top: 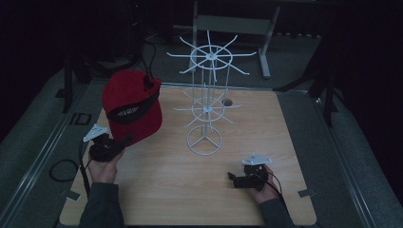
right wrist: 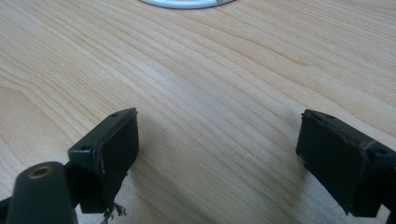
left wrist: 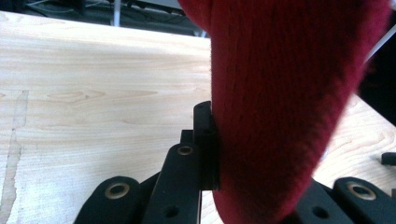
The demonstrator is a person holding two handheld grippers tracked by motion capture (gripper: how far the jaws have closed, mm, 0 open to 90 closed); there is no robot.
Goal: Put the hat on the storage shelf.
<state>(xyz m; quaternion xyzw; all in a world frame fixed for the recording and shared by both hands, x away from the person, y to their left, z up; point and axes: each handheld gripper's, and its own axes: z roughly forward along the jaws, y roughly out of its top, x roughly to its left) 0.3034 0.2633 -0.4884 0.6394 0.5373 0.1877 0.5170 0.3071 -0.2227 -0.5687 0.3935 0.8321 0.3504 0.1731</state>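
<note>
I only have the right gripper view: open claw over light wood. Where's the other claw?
Observer: The left claw holds a red knitted cap with a black band, raised above the light wooden table.
Operator: Solid grip?
Observer: In the left gripper view its jaws pinch the cap's fabric.
Operator: Where would it hang?
Observer: A white wire rack with two tiers of hooks stands mid-table, right of the cap.

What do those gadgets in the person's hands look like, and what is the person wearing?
Each gripper, left and right, is a black block with two flat black jaws with brass rivets, a grey three-cornered plate on top and a black cable trailing behind. The person wears dark grey sleeves.
</note>
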